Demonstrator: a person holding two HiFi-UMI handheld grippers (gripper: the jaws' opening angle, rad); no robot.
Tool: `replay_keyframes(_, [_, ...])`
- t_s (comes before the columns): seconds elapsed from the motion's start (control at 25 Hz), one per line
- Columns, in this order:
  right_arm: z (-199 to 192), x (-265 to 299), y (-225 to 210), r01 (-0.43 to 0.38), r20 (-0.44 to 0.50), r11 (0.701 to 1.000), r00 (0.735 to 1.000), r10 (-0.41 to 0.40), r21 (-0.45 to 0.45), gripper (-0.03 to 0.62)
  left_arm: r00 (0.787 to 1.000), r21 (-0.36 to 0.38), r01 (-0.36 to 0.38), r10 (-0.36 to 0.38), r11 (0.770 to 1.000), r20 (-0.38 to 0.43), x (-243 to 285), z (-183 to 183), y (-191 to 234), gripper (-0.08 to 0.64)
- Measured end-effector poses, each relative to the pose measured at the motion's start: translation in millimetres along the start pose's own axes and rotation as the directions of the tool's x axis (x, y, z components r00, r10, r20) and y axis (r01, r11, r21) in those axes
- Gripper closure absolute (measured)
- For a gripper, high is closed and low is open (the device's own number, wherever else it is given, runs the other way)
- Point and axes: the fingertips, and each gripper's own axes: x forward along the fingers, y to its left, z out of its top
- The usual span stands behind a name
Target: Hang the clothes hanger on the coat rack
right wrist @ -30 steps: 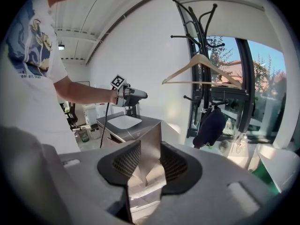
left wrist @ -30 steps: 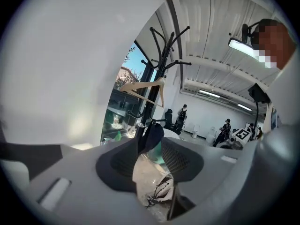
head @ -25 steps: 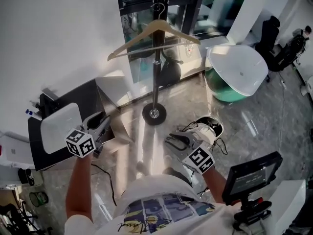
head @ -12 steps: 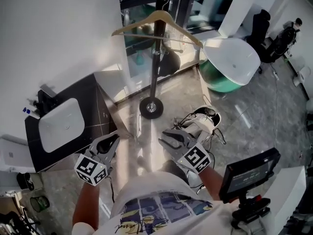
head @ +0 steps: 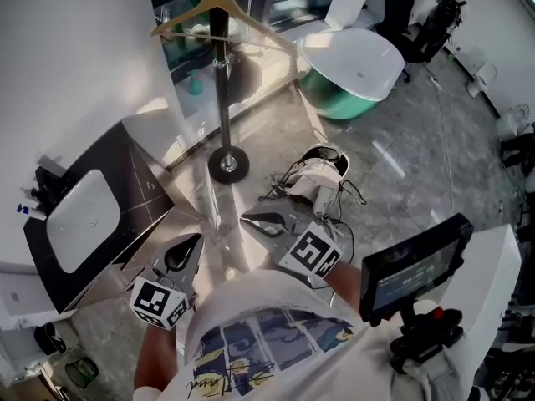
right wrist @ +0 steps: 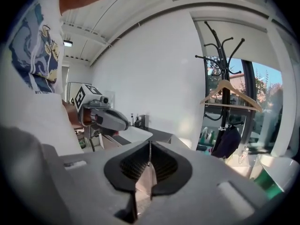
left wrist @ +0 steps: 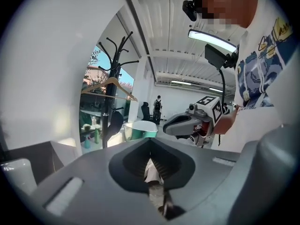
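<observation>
Hanging upper left, seemingly on the coat rack [head: 221, 98], the clothes hanger [head: 216, 0] is far from the left gripper [head: 194, 241] and right gripper [head: 248, 219], jaws just closed, empty.

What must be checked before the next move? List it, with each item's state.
1. Hanger on coat rack: ok.
2. How firmly it sits: cannot tell.
3. Left gripper shut, empty: ok.
4. Right gripper, jaws just closed, together, nothing between: ok.
5. Both grippers apart from the rack: ok.
6. White device with cables on the floor nearby, perhaps a trip risk: not ok.
</observation>
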Motion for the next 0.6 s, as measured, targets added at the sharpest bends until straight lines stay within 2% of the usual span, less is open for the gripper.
replay_keyframes(0.2, [1,-4,12,-0.019,0.005,1.0,1.0,0.019,-0.007,0.591,0.999,0.0,0.033,-0.033,0.999,-0.022,5,-11,-15,0.557])
replay_keyframes(0.6, [16,-16,48,-0.012,0.063,1.0,0.998,0.013,-0.017,0.591,0.998,-0.01,0.049,-0.05,0.999,-0.042,-24,-27,-39,0.557])
